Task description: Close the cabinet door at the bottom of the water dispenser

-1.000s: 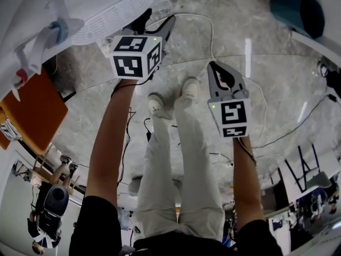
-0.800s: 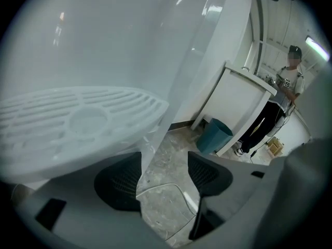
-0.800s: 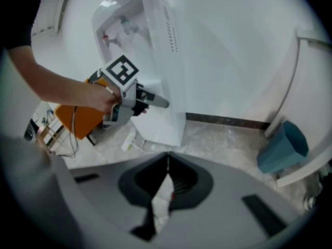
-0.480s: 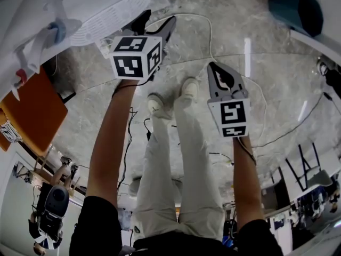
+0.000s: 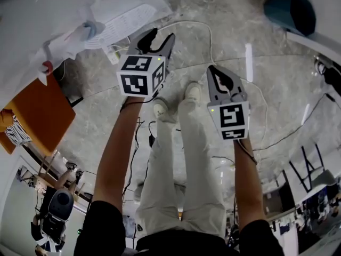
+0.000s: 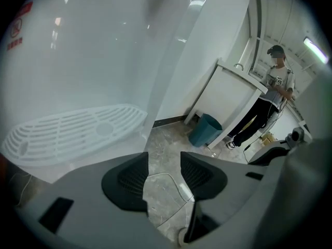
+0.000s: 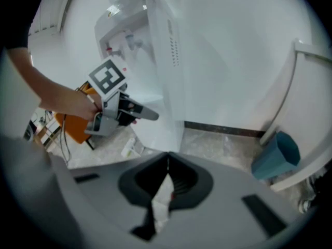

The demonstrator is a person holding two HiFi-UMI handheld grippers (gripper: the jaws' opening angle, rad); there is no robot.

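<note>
I log the left gripper (image 5: 160,36) as backed away from the water dispenser (image 5: 64,4): its tips overlapped the drip tray (image 5: 120,19) edge in the head view earlier and now sit clear of it, over the floor (image 5: 240,15). Its jaws have just been closing (nothing between them, only a white cable (image 6: 174,179) behind).

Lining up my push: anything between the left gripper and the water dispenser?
Nothing visible. The left gripper, its empty jaws just narrowed but apart, hangs beside the water dispenser, open space between. Its door isn't discernible.
</note>
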